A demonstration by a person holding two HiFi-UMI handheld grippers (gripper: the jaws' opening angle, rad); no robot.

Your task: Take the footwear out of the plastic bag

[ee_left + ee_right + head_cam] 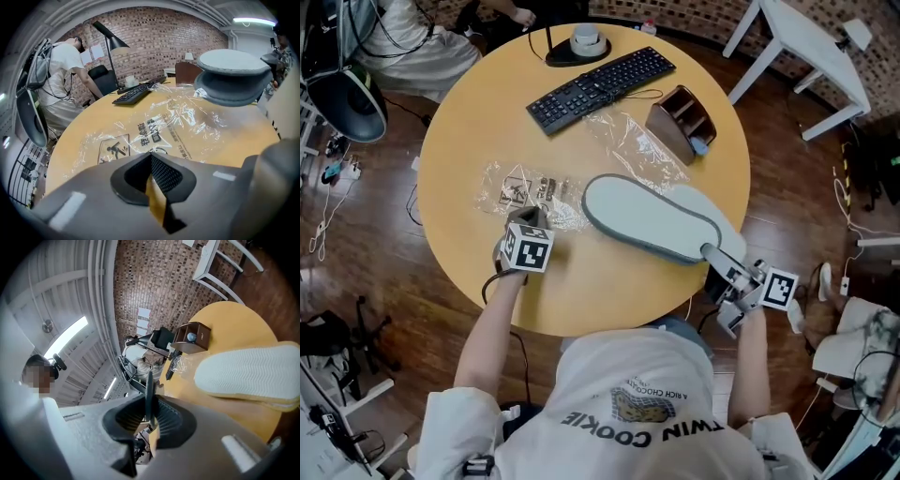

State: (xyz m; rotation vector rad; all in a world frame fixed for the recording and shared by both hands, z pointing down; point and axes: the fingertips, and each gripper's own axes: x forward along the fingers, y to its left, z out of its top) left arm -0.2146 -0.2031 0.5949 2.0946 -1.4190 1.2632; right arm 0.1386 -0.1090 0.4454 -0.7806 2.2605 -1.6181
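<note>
The slipper looked light and bendy; right gripper fingers pinched its heel edge, left gripper fingers squeezed the plastic bag.

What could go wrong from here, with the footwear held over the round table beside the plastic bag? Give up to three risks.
1. The right tongs pinch only a thin edge at one end of the footwear, which juts far out, so it may slip or droop.
2. The wooden organiser stands close beyond the footwear, and a swing could knock it.
3. The left tongs seem to pin only the near edge of the plastic bag, so the film might drag along.
</note>
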